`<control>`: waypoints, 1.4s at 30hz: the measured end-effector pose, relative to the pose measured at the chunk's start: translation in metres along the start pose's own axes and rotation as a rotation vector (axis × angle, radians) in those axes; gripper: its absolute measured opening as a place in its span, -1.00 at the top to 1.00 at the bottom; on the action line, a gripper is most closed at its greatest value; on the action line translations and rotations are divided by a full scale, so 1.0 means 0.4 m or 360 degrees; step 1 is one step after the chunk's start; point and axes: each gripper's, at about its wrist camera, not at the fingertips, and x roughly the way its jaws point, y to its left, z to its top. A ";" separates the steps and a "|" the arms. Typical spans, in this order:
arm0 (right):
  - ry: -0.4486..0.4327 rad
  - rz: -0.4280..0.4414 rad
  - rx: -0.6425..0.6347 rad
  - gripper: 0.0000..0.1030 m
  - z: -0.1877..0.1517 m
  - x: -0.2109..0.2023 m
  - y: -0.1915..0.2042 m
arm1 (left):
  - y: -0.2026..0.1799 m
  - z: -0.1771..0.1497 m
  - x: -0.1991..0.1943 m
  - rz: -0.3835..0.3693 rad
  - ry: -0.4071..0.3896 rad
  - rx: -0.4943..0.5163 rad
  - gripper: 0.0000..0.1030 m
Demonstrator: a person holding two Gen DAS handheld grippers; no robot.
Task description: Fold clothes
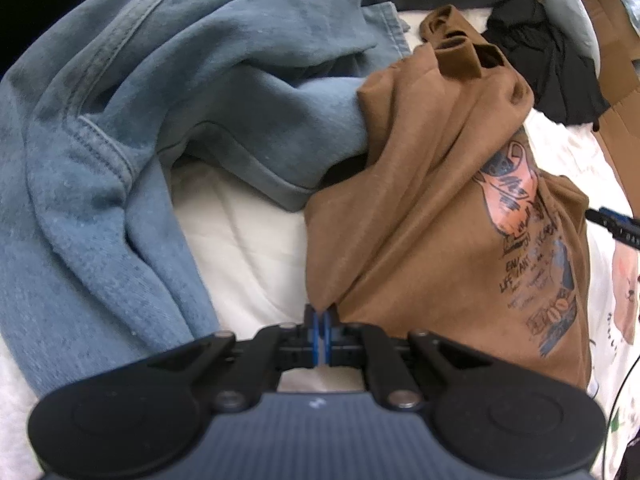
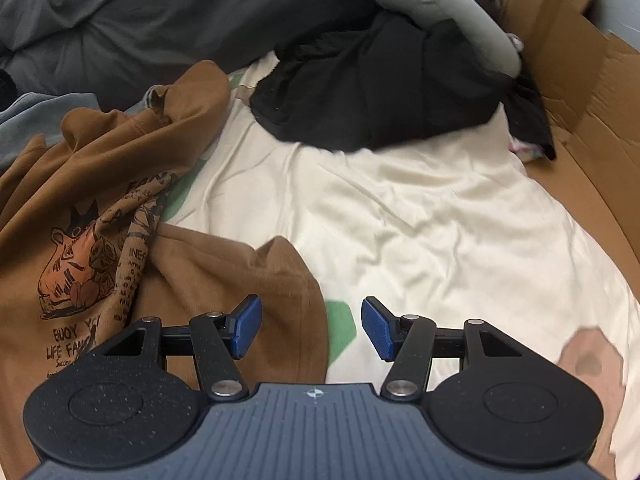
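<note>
A brown T-shirt [image 1: 432, 208] with a printed graphic lies crumpled on a cream bedsheet [image 1: 248, 248]. My left gripper [image 1: 320, 320] is shut on a corner of the brown T-shirt's edge, pulling the cloth taut toward me. In the right wrist view the same brown T-shirt [image 2: 120, 216] lies at the left, with a fold of it under and between the fingers. My right gripper [image 2: 311, 326] is open, just above that fold and the sheet [image 2: 420, 216], holding nothing. The right gripper's tip [image 1: 612, 222] shows at the right edge of the left wrist view.
A blue sweatshirt [image 1: 132, 120] is heaped at the left, partly under the brown shirt. A black garment [image 2: 372, 88] lies at the back. Grey bedding [image 2: 160, 12] is behind it. A cardboard box [image 2: 580, 92] runs along the right side.
</note>
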 end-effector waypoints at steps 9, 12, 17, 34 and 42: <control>0.0070 0.0009 0.0002 -0.17 0.013 0.082 0.016 | 0.008 -0.005 0.014 -0.0020 0.0005 -0.0009 0.95; 0.0076 0.0031 0.0017 0.09 0.012 0.093 0.017 | 0.010 -0.007 0.015 -0.0031 0.0005 -0.0007 0.95; 0.0010 0.0099 0.0109 0.90 -0.001 0.055 0.007 | 0.010 -0.014 0.005 -0.0052 -0.0019 0.0000 0.95; -0.0050 0.0049 0.0493 0.98 -0.139 -0.269 -0.070 | -0.058 -0.012 0.008 -0.0153 -0.0073 0.0113 0.95; -0.0043 -0.0158 0.0651 0.98 -0.233 -0.445 -0.132 | -0.077 0.006 0.009 -0.0234 -0.0095 0.0174 0.96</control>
